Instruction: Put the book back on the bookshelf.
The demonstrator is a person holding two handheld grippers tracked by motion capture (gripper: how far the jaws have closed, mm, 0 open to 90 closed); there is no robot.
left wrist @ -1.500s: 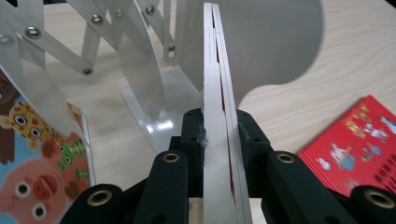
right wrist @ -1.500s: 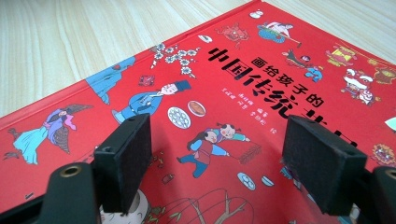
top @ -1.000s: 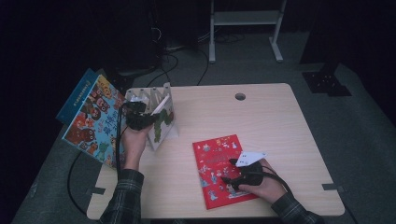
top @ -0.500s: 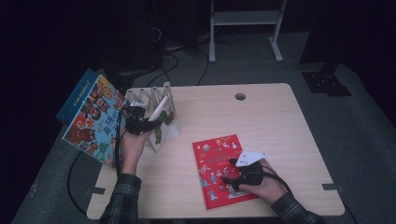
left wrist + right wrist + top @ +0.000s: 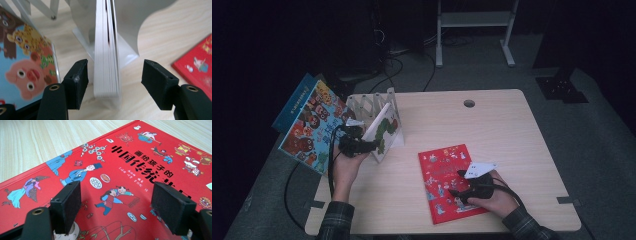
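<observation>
A white picture book (image 5: 384, 127) with a green design leans upright in a white folding rack (image 5: 362, 105) at the table's left. My left gripper (image 5: 373, 146) is at its near lower corner. In the left gripper view the jaws stand open on either side of the book's page edge (image 5: 106, 62), with a gap on both sides. A red picture book (image 5: 447, 180) lies flat at the front right. My right gripper (image 5: 455, 183) rests over its near part. Its open jaws (image 5: 120, 197) hover just above the red cover (image 5: 125, 157) and hold nothing.
A large book with cartoon animals (image 5: 309, 130) overhangs the table's left edge, beside the left gripper (image 5: 116, 75); a blue book (image 5: 297, 97) lies under it. A cable hole (image 5: 469, 103) sits at the back of the table (image 5: 512, 130). Dark floor surrounds the table.
My left gripper has slid down along the white book toward the person, from its upper part to its lower corner. The right gripper and the red book have stayed still.
</observation>
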